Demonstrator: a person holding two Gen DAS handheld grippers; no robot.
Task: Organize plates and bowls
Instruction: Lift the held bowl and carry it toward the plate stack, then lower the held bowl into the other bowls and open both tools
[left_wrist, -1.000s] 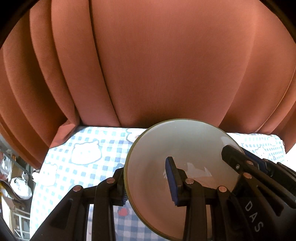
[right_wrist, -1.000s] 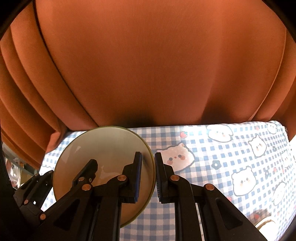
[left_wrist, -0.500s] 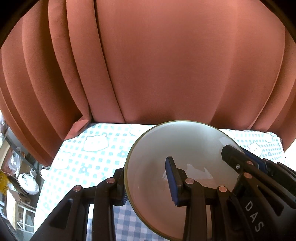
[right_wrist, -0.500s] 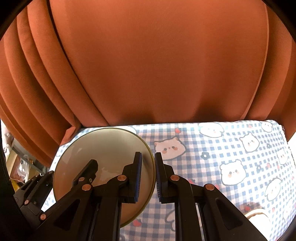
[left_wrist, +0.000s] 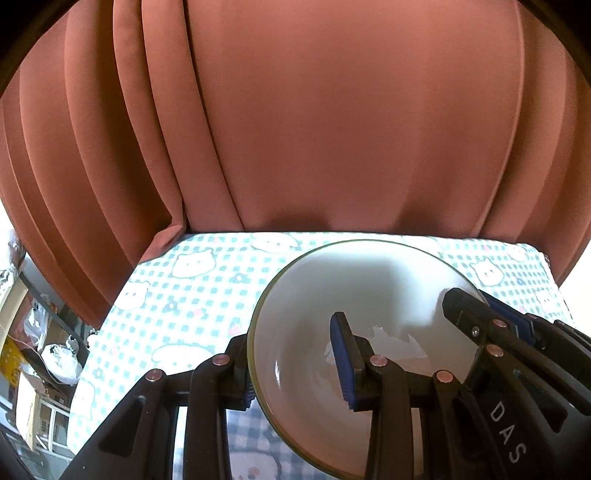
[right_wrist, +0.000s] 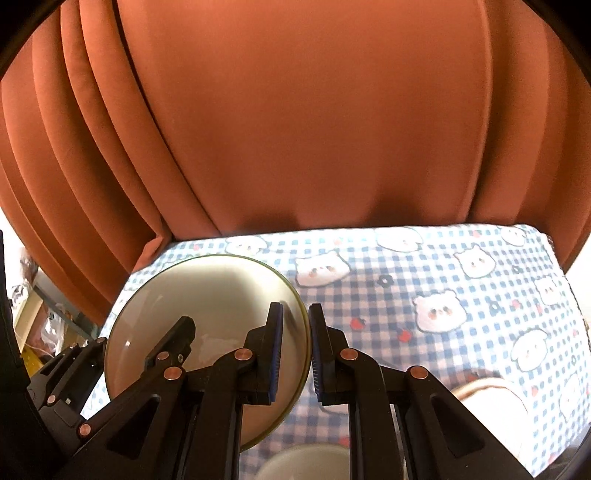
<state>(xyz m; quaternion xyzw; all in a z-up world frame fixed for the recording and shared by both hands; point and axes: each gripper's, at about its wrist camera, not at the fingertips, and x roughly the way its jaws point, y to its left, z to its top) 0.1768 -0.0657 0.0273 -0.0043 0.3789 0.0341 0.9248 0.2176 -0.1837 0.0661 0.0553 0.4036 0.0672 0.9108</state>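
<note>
**Both grippers clamped on one bowl, held above the checked cloth**

The bowl, pale cream w/ a thin olive rim, is lifted off the table and tilted, its inside facing the cameras. Both tools grip it at once, on opposite sides of the rim.

Left gripper: clamped on the bowl's left rim. One blue-padded finger sits inside the bowl, the other finger is outside the wall, mostly hidden behind it. The rim runs between them.

Right gripper: closed on the bowl's right rim. In the right wrist view the left pad is inside the bowl and the right pad outside, the rim edge pinched in the narrow gap. In the left wrist view this same tool comes in from the right w/ its tip over the far-right rim.

Under the bowl: tablecloth, blue-and-white check w/ bear faces, small flowers, red strawberries. Behind the table's far edge hangs a rust-orange curtain in broad folds, filling the upper part of both views.

Near edge of the right wrist view, low centre: part of a pale round dish, blurred, can't tell which kind. Right of it, another white rounded item w/ a tan rim, only partly seen.
</note>
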